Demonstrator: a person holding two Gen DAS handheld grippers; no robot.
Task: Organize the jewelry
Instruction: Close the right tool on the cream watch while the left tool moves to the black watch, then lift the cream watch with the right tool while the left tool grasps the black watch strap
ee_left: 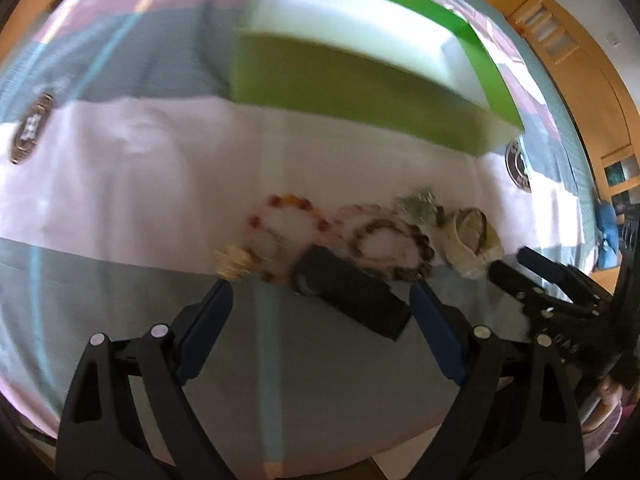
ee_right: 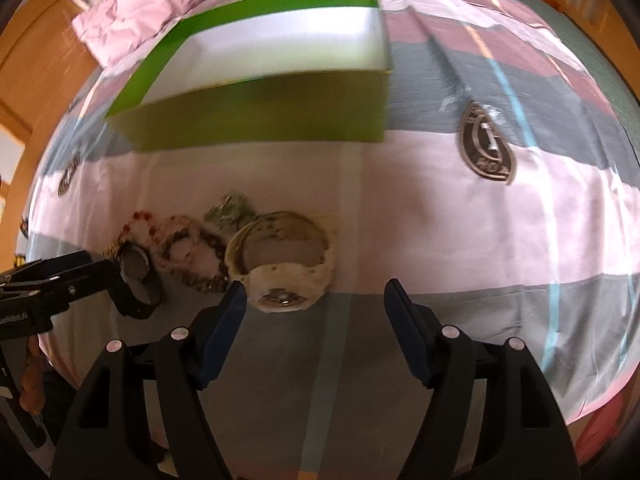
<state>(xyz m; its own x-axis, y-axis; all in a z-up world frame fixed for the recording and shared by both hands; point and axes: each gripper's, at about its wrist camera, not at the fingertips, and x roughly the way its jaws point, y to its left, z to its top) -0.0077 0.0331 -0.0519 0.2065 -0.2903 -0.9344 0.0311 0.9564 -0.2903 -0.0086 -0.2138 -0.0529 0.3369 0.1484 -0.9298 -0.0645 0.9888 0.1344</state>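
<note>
I hover both empty tongs, left (ee_left: 320, 296) and right (ee_right: 314, 298), spread wide over bracelets (ee_left: 376, 240) on the bed (ee_right: 440, 220), green box (ee_right: 260, 112) waiting beyond.

Both cams were fisheyes riding on the claws, each looking forward along its own 2 fingers and tipped steeply down at the striped bedspread (ee_left: 132, 168). The left wrist view sat close over the jewelry row, with the left claw (ee_left: 320, 304) filling the bottom edge and the right claw (ee_left: 516, 264) poking in from the right side. The right wrist view was about as close, set a bit further right, with the right claw (ee_right: 314, 296) along its bottom and the left claw (ee_right: 100, 268) coming in from the left. Both shared the green box (ee_left: 352, 92) at the far side, the bead bracelets (ee_left: 384, 240) and the round badge print (ee_right: 486, 148).
</note>
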